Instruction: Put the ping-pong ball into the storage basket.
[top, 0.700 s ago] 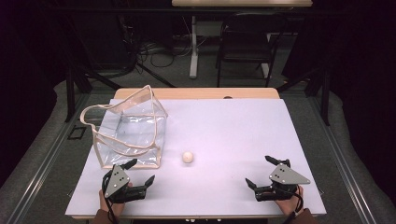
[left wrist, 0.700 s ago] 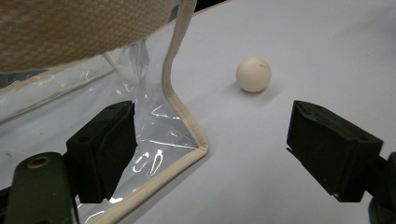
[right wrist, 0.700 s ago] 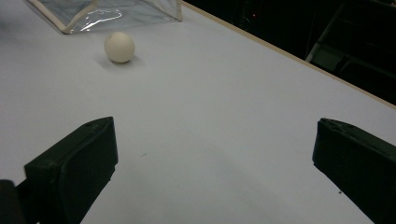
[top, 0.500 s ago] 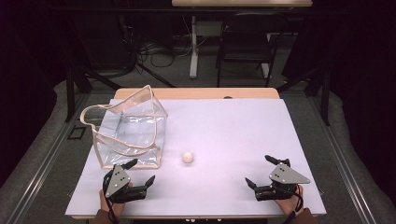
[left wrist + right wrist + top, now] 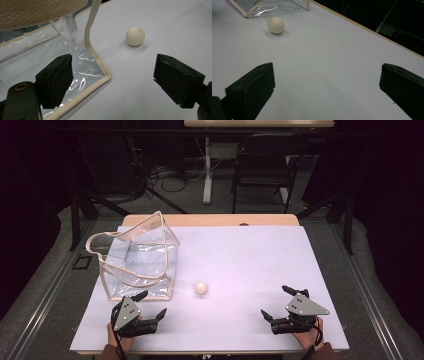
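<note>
A small cream ball (image 5: 201, 288) lies on the white table (image 5: 240, 260), just right of a clear plastic bag with beige trim (image 5: 137, 260). My left gripper (image 5: 151, 304) rests near the front left edge, open and empty, its far jaw close to the bag's front corner (image 5: 106, 76). The ball (image 5: 135, 36) lies ahead of it, between the jaw lines. My right gripper (image 5: 277, 302) sits at the front right, jaws wide open with nothing between them. From there the ball (image 5: 276, 25) is far off at the upper left, beside the bag (image 5: 272, 6).
A black chair (image 5: 265, 165), a table leg (image 5: 206, 170) and cables stand on the dark floor beyond the table's far edge. Bare tabletop spreads between the two grippers and to the right of the ball.
</note>
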